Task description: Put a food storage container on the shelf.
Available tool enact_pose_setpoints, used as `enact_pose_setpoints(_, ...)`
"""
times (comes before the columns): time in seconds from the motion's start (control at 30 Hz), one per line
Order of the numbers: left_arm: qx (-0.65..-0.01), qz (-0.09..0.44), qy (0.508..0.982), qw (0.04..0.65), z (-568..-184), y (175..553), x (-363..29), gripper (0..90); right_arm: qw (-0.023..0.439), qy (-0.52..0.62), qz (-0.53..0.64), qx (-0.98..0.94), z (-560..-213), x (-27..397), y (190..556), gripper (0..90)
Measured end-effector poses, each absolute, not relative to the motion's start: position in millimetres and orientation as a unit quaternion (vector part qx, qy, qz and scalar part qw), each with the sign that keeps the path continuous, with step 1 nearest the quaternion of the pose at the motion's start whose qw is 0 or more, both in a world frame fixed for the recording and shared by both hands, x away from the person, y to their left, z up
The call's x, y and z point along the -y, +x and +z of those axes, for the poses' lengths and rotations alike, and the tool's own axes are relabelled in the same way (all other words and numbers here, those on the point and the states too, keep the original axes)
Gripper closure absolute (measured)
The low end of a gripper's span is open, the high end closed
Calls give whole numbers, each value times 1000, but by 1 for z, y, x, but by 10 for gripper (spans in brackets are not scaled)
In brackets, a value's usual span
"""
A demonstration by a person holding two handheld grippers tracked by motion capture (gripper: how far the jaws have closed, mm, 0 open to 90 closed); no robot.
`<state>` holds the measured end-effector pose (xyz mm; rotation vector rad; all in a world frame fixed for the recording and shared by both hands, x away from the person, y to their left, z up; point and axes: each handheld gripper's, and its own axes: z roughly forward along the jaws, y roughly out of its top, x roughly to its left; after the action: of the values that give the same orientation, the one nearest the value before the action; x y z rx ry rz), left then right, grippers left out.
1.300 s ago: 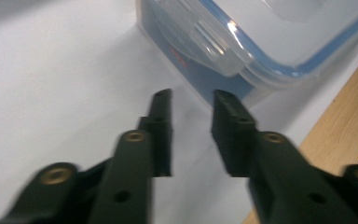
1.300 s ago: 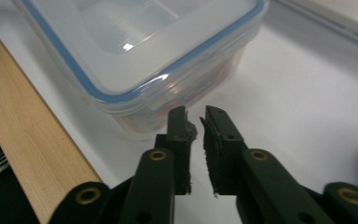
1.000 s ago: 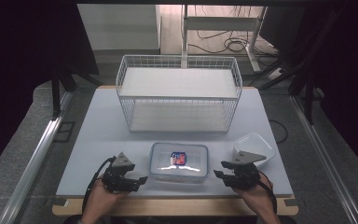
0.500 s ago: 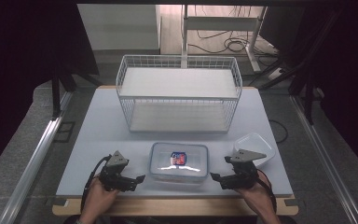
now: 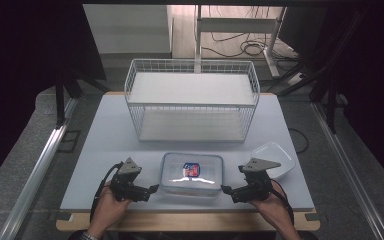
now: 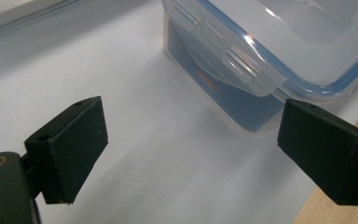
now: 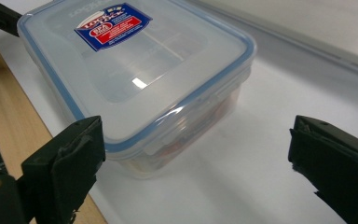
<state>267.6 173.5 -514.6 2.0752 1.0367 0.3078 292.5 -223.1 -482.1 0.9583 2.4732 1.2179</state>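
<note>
A clear lidded food container (image 5: pixel 192 173) with a blue seal and a red-blue label (image 5: pixel 191 169) sits on the white table (image 5: pixel 105 140) near the front edge. My left gripper (image 5: pixel 152 189) lies just left of it and my right gripper (image 5: pixel 225 190) just right of it, both pointing inward. In the left gripper view the gripper (image 6: pixel 191 135) is open, with bare table between its jaws and the container's (image 6: pixel 307 42) latched corner ahead. In the right gripper view the gripper (image 7: pixel 196 144) is open, and the container's (image 7: pixel 135 60) near end sits by its left jaw, apart from the pad. Both pairs of jaws have just been opening.
A white wire basket (image 5: pixel 192 100) with a shelf stands at the back middle of the table. A clear, empty tub (image 5: pixel 275 159) lies behind my right hand. The table's wooden front edge (image 5: pixel 180 220) runs right below both hands.
Both hands stay where they were beside the container. The jaws look a little wider than before. The container has not moved.
</note>
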Motion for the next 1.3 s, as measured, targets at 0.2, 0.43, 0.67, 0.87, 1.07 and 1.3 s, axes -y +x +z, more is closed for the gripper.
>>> enact_pose_setpoints(0.2,-414,103,798,426,-501,271,-181,77,85,335,425,-836,-478,222,295,32)
enact_pose_setpoints(0.43,-395,70,801,445,-489,277,-173,44,59,346,420,-837,-469,220,300,29)
enact_pose_setpoints(0.67,-387,40,817,425,-484,296,-162,60,56,347,397,-848,-470,206,310,80)
enact_pose_setpoints(0.87,-380,13,829,410,-485,314,-147,54,42,356,379,-853,-473,192,328,90)
enact_pose_setpoints(1.07,-390,-39,822,412,-502,326,-141,34,-30,380,381,-842,-486,189,338,59)
enact_pose_setpoints(1.3,-388,-101,814,420,-513,326,-140,16,-75,392,385,-833,-494,190,339,54)
